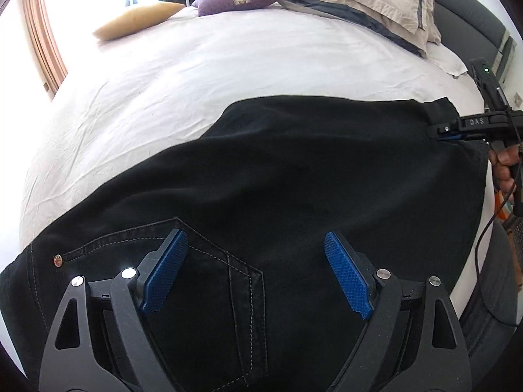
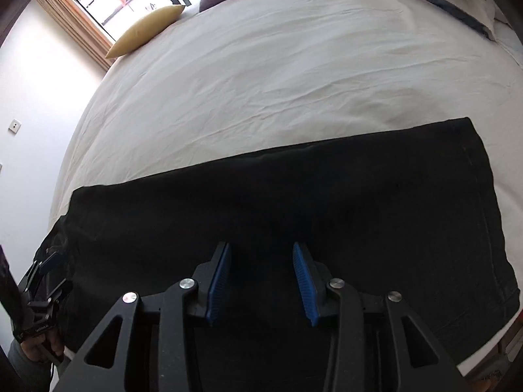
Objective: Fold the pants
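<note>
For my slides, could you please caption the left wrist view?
Open left claw above black pants spread on a white bed.

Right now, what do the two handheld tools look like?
Both match: the left tool and right tool have matte black frames with triangular cut-outs, silver round pivot pins, and blue ribbed pads on the fingers. The right one's side carries raised letters, a green light and a dark cable.

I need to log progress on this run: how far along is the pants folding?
Done: the black pants lie flat on the bed as one long band, apparently halved leg over leg. In hand: nothing; the left gripper and right gripper hover open above them. Left: folding the length over.
</note>
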The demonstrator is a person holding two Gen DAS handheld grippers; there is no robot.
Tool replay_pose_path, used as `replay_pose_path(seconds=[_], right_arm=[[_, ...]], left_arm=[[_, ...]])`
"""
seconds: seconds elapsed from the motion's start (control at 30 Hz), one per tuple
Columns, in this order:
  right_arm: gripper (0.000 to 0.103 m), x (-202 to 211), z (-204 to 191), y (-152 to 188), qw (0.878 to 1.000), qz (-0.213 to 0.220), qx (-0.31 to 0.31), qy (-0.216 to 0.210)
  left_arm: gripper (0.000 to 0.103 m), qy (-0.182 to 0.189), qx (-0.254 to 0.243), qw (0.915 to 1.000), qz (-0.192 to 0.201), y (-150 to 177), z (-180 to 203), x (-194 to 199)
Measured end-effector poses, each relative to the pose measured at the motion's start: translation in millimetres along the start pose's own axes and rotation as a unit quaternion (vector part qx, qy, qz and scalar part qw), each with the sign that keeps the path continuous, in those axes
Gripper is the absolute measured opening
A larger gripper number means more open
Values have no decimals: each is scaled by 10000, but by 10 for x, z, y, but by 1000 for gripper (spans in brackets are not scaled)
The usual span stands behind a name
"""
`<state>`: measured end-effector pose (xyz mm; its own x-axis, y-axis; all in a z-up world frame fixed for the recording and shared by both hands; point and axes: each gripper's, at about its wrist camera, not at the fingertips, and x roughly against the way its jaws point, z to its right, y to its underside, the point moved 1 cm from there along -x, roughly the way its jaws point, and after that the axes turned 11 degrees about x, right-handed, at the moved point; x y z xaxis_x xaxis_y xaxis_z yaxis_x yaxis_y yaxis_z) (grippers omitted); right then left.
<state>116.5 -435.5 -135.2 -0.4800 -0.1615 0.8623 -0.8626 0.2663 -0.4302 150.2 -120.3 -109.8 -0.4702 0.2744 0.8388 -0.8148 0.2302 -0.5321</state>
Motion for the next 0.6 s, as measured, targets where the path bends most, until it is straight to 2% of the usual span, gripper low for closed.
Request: replay_pose_path(seconds=[0.07, 0.1, 0.17, 0.2, 0.23, 0.27, 0.3, 0.37, 0.4, 0.47, 0.5, 0.53, 0.6], right_arm=[[41, -56, 121, -183, 9990, 164, -410, 25], [35, -37, 146, -284, 9982, 276, -470, 258], [36, -11, 158, -430, 9916, 261, -329, 1225], [38, 24, 181, -459, 9872, 207, -449, 1518], [39, 99, 182, -448, 9881, 212, -663, 1368], [40, 208, 111, -407, 9925, 367, -761, 884], [40, 287, -64, -390, 9955, 488, -686, 428], [40, 316, -597, -345, 9985, 455, -195, -219], [40, 251, -900, -320, 9972, 380, 55, -647], [41, 35, -1423, -258, 9869, 104, 435, -1548], [42, -141, -1659, -247, 9819, -114, 608, -1789], [42, -327, -1840, -230, 9791, -338, 759, -1854], [42, -700, -1965, -225, 9820, -645, 729, -1618]], left_arm=[[86, -73, 14, 10000, -40, 25, -34, -55], [86, -105, 12, 9999, -37, 21, -60, -59], [86, -142, 82, 9999, 41, -13, -101, -37], [86, -177, 139, 9997, 88, -56, -114, -9], [86, -215, 209, 9995, 128, -66, -155, 19], [86, -245, 276, 9992, 164, -85, -173, 53], [86, -227, 345, 9989, 238, -74, -233, 127], [86, -186, 448, 9980, 393, -59, -310, 276], [86, -159, 484, 9978, 420, -46, -338, 313], [86, -153, 496, 9980, 365, -5, -412, 338], [86, -193, 498, 9981, 308, 31, -443, 312], [86, -239, 514, 9981, 236, 57, -470, 279], [86, -255, 498, 9983, 148, 126, -510, 253]])
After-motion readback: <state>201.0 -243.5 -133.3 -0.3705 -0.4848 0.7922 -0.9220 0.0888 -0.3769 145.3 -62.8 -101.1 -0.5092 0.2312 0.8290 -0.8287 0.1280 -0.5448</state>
